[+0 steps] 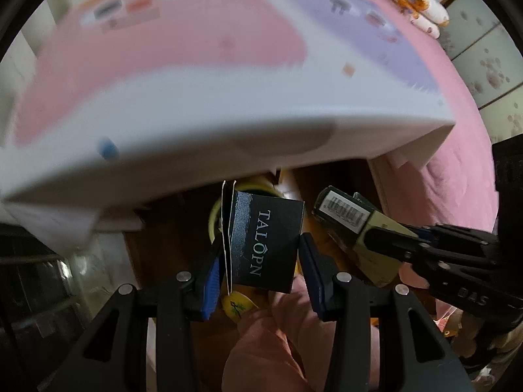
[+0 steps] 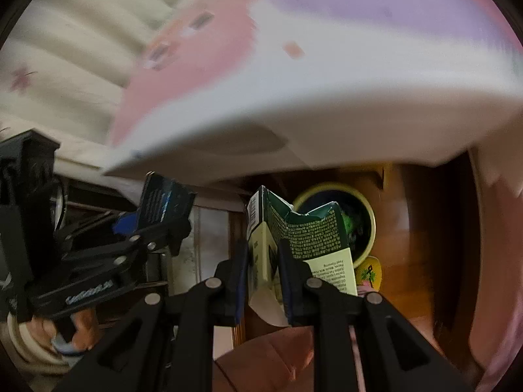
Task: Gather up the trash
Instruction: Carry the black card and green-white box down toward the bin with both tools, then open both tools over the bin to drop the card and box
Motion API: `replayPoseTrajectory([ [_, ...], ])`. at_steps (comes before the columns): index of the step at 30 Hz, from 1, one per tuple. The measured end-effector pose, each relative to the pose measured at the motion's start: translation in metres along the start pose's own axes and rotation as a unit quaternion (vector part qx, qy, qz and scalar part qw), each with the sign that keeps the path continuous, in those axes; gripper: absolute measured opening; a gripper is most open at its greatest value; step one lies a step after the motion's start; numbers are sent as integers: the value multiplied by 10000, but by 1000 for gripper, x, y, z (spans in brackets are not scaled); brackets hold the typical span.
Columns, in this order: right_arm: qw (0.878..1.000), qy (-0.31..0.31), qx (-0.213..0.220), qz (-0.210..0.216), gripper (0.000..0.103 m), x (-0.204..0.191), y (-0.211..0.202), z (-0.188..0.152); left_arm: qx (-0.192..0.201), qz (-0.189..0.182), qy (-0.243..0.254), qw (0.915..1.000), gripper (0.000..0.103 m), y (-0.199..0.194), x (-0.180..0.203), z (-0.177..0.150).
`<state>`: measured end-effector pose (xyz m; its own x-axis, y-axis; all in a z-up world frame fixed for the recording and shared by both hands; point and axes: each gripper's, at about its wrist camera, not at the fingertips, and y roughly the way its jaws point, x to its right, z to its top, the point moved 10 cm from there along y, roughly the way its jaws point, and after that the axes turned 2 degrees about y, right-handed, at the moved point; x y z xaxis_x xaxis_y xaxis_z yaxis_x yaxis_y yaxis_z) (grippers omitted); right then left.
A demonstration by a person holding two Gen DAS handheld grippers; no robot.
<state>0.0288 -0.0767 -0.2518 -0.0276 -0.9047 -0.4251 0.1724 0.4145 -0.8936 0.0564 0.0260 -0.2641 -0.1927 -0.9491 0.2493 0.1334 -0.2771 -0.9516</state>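
We have the left tongs clamped on a black "TALOPN" cardboard box, the right tongs clamped on a crumpled green-and-cream carton, both above the yellow-rimmed round bin.

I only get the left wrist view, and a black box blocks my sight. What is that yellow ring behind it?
Observer: It is the rim of a round bin standing on the brown floor.
Operator: Is anything in it?
Observer: Yes, something green lies inside against a dark lining.
Operator: And the carton in the other tool?
Observer: The carton is dark green with small print, its top torn open and crumpled. The right tool is shut on it.
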Motion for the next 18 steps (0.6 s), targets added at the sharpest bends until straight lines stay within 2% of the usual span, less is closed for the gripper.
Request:
replayPoseTrajectory([
  [5, 9982, 534, -248, -83, 19, 49, 65, -9, -203, -11, -156, 9997, 43, 65, -4, -11],
  [9, 9965, 746, -372, -75, 22, 79, 115, -7, -145, 101, -271, 9995, 46, 107, -10, -9],
  [10, 9962, 778, -386, -85, 23, 83, 123, -6, -115, 135, -298, 9994, 50, 113, -15, -9],
  [11, 9958, 806, -427, -113, 25, 90, 133, -8, -82, 177, -331, 9993, 61, 118, -17, -8],
  [12, 9955, 821, -463, -130, 28, 95, 140, -10, -26, 227, -372, 9990, 67, 124, -20, -7],
  [13, 9953, 825, -488, -167, 37, 98, 148, -10, 18, 263, -394, 9989, 77, 130, -21, -4],
  [14, 9952, 810, -504, -207, 46, 102, 155, -10, 53, 307, -418, 9986, 82, 134, -24, -4],
  [18, 9954, 721, -586, -218, 50, 110, 167, -11, 16, 470, -526, 9975, 91, 150, -28, -8],
])
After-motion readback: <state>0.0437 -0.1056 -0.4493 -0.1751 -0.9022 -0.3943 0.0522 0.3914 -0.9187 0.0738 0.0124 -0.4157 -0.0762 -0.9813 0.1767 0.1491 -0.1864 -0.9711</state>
